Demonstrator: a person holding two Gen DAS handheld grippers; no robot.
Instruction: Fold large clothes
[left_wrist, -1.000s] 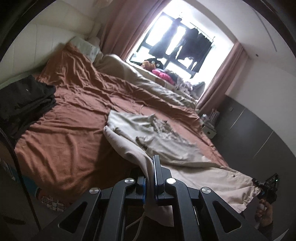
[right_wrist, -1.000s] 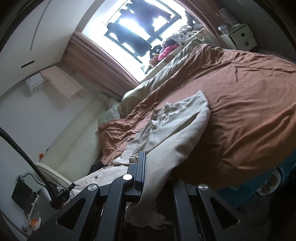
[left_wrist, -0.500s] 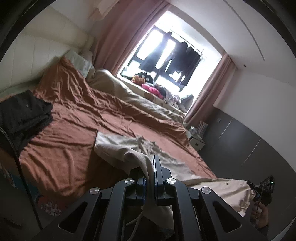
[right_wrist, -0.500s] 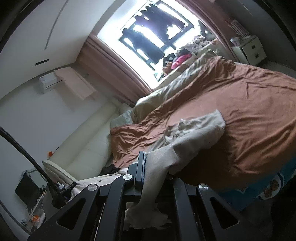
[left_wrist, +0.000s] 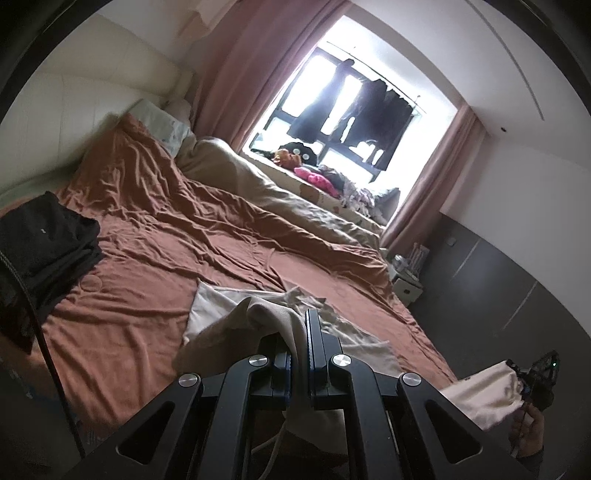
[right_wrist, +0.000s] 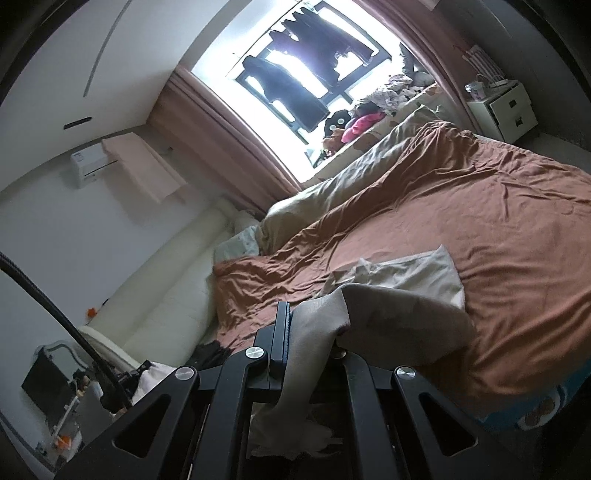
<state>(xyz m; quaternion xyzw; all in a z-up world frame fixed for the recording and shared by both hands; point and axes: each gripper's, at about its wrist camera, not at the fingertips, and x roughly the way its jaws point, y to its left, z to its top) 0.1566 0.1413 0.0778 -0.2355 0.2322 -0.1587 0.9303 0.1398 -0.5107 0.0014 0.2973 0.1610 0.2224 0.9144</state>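
Note:
A large beige garment (left_wrist: 221, 314) lies partly on the rust-brown bed sheet (left_wrist: 147, 258), its near end lifted off the bed. My left gripper (left_wrist: 306, 332) is shut on one edge of it, the cloth draped over the left finger. The right gripper (left_wrist: 532, 376), small at the lower right of the left wrist view, holds the other edge (left_wrist: 487, 398). In the right wrist view my right gripper (right_wrist: 291, 328) is shut on the beige garment (right_wrist: 406, 280), which hangs over and hides the right finger. The far part rests on the sheet (right_wrist: 480, 221).
A pile of black clothes (left_wrist: 40, 243) sits on the bed's left side. A beige duvet (left_wrist: 280, 195) and pillows (left_wrist: 162, 122) lie along the window side. A white nightstand (right_wrist: 502, 110) stands beyond the bed. Dark clothes hang in the window (left_wrist: 351, 107).
Both grippers have risen and pulled back from the bed with the beige garment; more of it is lifted and less lies spread on the sheet.

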